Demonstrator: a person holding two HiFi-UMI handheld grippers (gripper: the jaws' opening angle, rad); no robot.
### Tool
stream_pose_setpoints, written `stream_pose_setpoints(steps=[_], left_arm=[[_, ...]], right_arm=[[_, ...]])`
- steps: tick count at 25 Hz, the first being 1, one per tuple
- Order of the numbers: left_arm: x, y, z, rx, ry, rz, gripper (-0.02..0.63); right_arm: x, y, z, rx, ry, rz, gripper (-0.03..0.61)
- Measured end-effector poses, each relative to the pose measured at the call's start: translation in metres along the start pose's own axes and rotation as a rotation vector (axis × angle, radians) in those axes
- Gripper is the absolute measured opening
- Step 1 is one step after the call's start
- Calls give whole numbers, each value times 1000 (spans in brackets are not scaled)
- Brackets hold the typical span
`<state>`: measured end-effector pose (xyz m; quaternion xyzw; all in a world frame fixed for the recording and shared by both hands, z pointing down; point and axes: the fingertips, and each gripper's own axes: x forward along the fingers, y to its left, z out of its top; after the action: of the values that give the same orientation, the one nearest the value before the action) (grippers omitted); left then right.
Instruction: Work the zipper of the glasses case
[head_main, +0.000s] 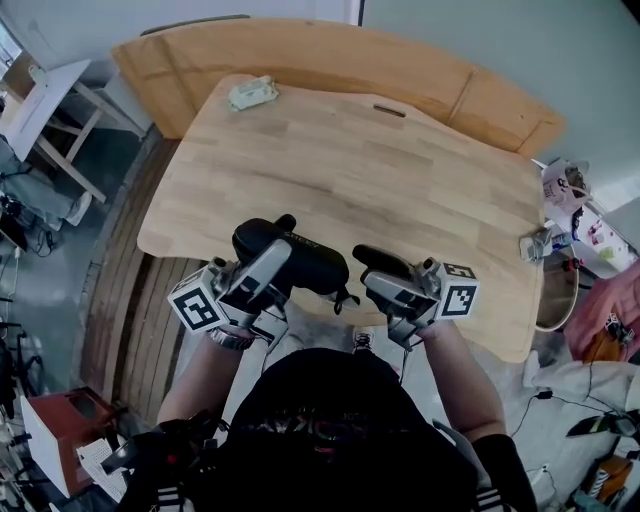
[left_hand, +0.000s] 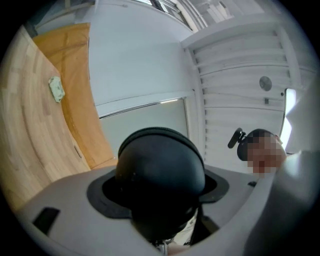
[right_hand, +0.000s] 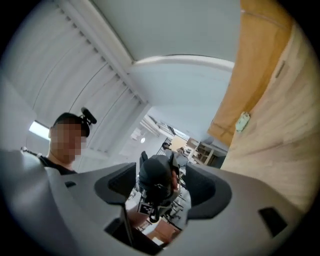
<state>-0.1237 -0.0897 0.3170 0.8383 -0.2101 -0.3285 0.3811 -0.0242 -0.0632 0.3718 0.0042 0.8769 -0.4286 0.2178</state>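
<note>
Firmly, the left gripper (left_hand: 157, 202) clamps the glasses case (left_hand: 160, 167); the right gripper (right_hand: 162, 189) jaws gape just before it.

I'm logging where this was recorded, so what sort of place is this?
Probably a lab or workshop: a bare wooden table, cables and clutter on the floor, and desks and shelving farther back.

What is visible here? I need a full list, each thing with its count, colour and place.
table: one, light wood, before the person
glasses case: one, black, over the table's near edge
zipper pull: one, dark, hanging at the case's right end
small object: one, pale green, far left of the table
wooden board: one, orange-brown, behind the table
left gripper: one, grey, shut on the glasses case
right gripper: one, grey, jaws apart, beside the case's right end
</note>
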Motion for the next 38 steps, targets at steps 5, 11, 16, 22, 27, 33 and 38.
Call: stream_pose_setpoints(steps=[5, 11, 16, 22, 27, 33, 38], left_arm=[[-4, -6, 18, -151, -130, -86, 359], [-6, -7, 27, -194, -187, -118, 359], [-7, -4, 25, -195, -201, -111, 359], [-10, -2, 26, -126, -198, -79, 359], [-10, -3, 25, -100, -194, -77, 359], [-9, -1, 23, -93, -181, -59, 359], [-9, 2, 20, -31, -145, -20, 359]], right_arm=[[6, 3, -6, 129, -119, 45, 262], [20, 13, -5, 243, -191, 121, 202], [29, 16, -6, 309, -179, 168, 184], [29, 14, -7, 317, -189, 168, 107], [26, 13, -4, 299, -196, 150, 73], [20, 10, -5, 233, -169, 83, 40], [12, 2, -10, 115, -96, -18, 20]])
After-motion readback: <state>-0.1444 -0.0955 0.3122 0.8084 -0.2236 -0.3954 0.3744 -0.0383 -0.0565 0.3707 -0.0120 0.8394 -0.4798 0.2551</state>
